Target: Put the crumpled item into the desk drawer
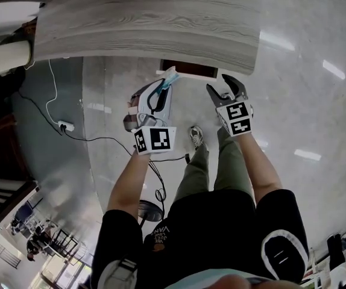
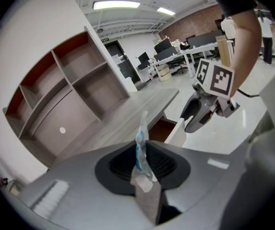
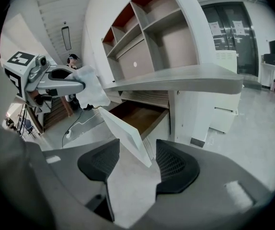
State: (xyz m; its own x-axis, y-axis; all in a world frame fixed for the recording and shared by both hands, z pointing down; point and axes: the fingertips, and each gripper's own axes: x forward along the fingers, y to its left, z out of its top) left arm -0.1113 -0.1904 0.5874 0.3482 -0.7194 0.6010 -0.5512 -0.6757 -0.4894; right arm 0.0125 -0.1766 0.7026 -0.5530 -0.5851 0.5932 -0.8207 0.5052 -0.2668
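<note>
Fingers of our left gripper (image 2: 140,167) pinch the crumpled item (image 2: 141,143) just beside the pulled-out drawer (image 1: 188,69), upper centre. Our right gripper (image 3: 136,164) has its fingers apart, empty. If we let go early, the light piece may flutter to the floor (image 1: 317,41).

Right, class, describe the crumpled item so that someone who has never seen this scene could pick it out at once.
Find the grey wood-grain desk top with a drawer pulled open beneath it. Just before the drawer, the left hand-held gripper pinches the crumpled item: a thin white scrap with a blue streak. The right hand-held gripper beside it is open and empty.
</note>
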